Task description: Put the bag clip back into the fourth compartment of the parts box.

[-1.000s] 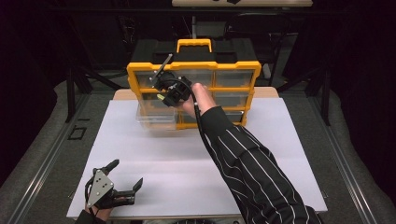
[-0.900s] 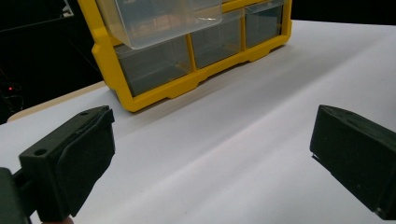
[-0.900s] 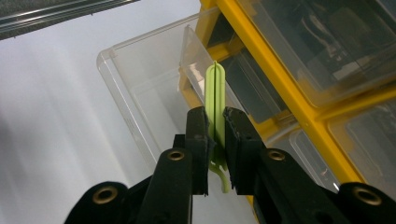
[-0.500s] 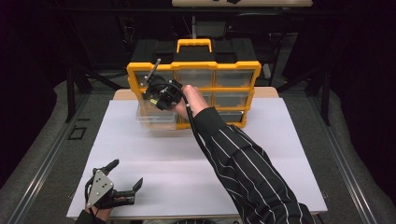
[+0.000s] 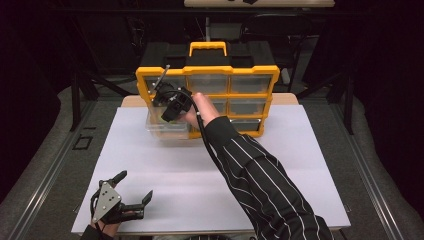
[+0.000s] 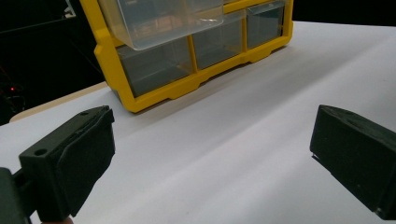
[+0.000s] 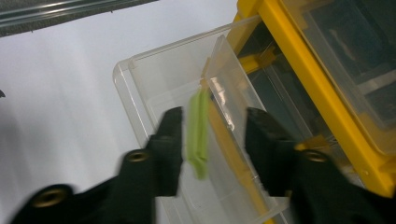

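I've got the right gripper [image 7: 210,140] hanging over the pulled-out clear drawer [image 7: 187,74], jaws spread apart, and between them there's a green strip [image 7: 198,135] — small, flat, pale lime. In the right gripper view neither pad seems to be pressing it; there is a sliver of daylight on both sides, so I'd call the jaws open with the strip loose between them (whether it is dropping or already lying in the drawer, I can't tell; it's a bit blurred).

From the high view the right gripper [image 5: 170,102] is up at the left column of the yellow organizer [image 5: 250,72], with the drawer [image 5: 167,129] sticking out toward me over the white table sheet [image 5: 280,165].

How will that strip handle? My guess: very light and thin, and soft, something like rubber or foam. It will bend rather than resist. If I need it again, I'd pinch across its flat faces near the middle, gently, since a squeeze at one end would let it flop.

The drawer itself looks like thin hard plastic, slick, with an upright divider [image 7: 229,84] just beside the strip. I'd take it by the front lip and keep it level, not by the walls.

Left gripper [image 5: 122,202] is parked low on the sheet near my edge, jaws wide apart, holding nothing; its own view looks across bare sheet to the organizer's bottom drawers [image 6: 159,67].
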